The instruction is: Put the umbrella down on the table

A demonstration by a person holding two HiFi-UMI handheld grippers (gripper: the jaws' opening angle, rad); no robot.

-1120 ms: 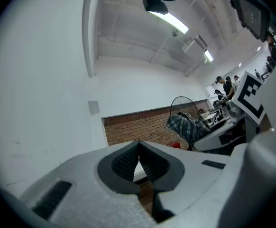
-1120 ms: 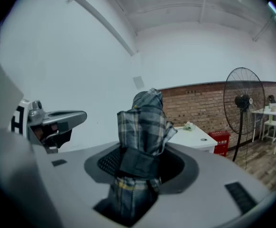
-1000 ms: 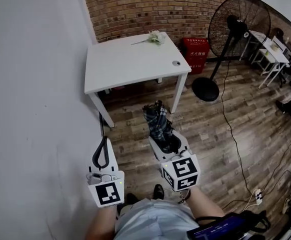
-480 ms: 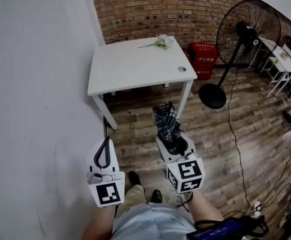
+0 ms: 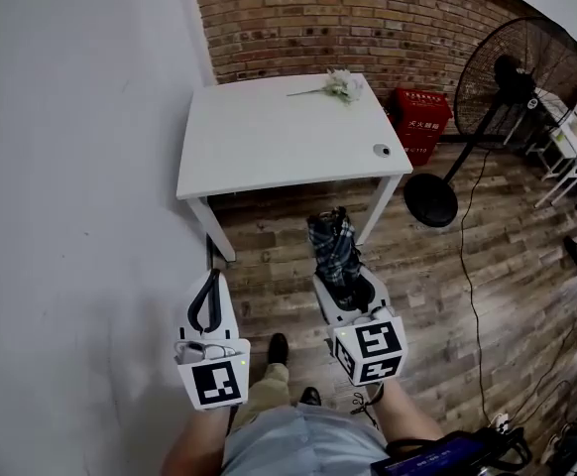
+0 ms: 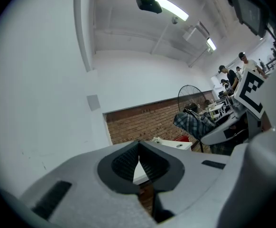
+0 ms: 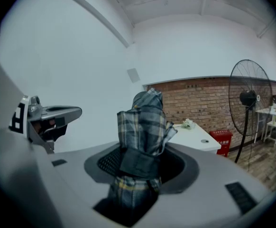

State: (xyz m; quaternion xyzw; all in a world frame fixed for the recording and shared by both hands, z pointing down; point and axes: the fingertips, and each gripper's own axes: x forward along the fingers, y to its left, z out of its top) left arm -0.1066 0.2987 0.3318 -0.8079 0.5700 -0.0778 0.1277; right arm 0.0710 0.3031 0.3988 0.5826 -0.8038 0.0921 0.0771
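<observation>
**While the umbrella sits in your claw, nothing is set down yet**

Since the near things come first: your shoe [image 5: 279, 348] is on the wood floor [image 5: 417, 266], below and between the two claws. Your left claw [image 5: 209, 296] is closed tip to tip with nothing in it. The left gripper view shows its pads meeting at the top, with only a thin gap lower down [image 6: 139, 161]. It plays no part right now.

Your right claw [image 5: 340, 291] is clamped on the folded plaid umbrella [image 5: 330, 246]. In the right gripper view the bundle [image 7: 145, 127] stands up out of the jaws, strap wrapped round it, pads pressing both sides. The grip looks firm, jaws fairly wide because the bundle is thick.

The umbrella is over the floor, short of the near edge of the white tabletop [image 5: 279, 137] and not touching it.

The tabletop is mostly bare, with a flower [image 5: 343, 84] at the far edge and a small round thing [image 5: 381, 150] near the right edge. Beyond it are a red crate [image 5: 422, 117], a standing fan [image 5: 521, 77] and a brick wall [image 5: 368, 18].

Progress, as I judge it: pickup done, carry partway. You have yet to reach over the tabletop, lower the umbrella flat and open the right claw. There is plenty of free space mid-tabletop, so keep off the flower.
</observation>
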